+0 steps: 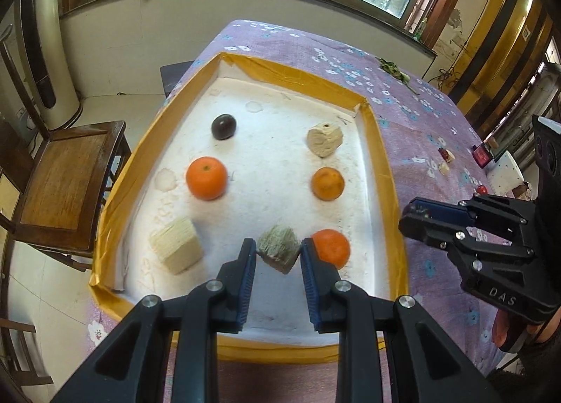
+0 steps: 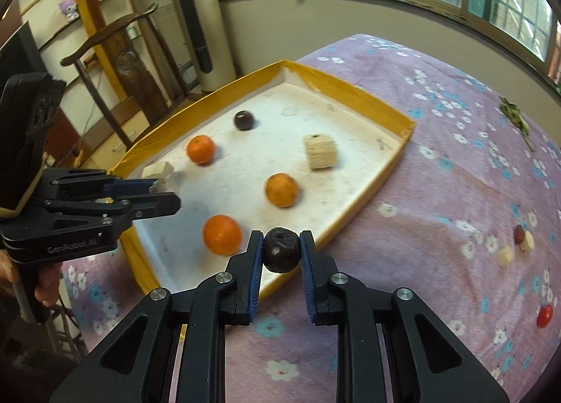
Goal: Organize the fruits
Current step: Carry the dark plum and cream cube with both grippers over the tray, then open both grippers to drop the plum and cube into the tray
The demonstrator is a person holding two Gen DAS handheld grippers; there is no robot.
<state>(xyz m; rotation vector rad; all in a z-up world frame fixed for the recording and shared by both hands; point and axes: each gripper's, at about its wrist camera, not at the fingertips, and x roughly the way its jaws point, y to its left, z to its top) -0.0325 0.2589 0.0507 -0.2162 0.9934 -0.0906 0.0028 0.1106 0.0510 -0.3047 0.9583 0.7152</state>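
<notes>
A white foam tray with a yellow taped rim (image 1: 381,157) (image 2: 350,89) lies on the purple flowered cloth. My left gripper (image 1: 278,245) is shut on a grey-green fibrous chunk (image 1: 278,253) above the tray's near end; it appears at the left of the right wrist view (image 2: 170,194). My right gripper (image 2: 281,235) is shut on a dark wrinkled round fruit (image 2: 281,254) over the tray's near right rim; in the left wrist view it is beside the tray (image 1: 410,217). In the tray lie three oranges (image 1: 207,178) (image 1: 328,183) (image 1: 331,248), a dark fruit (image 1: 223,126) and two beige chunks (image 1: 324,139) (image 1: 177,250).
On the cloth to the right lie a red cherry tomato (image 2: 544,315), a red date with pale pieces (image 2: 519,235) and green leaves (image 2: 515,115). A wooden chair (image 1: 63,185) stands left of the table. A hand (image 2: 47,283) grips the left tool's handle.
</notes>
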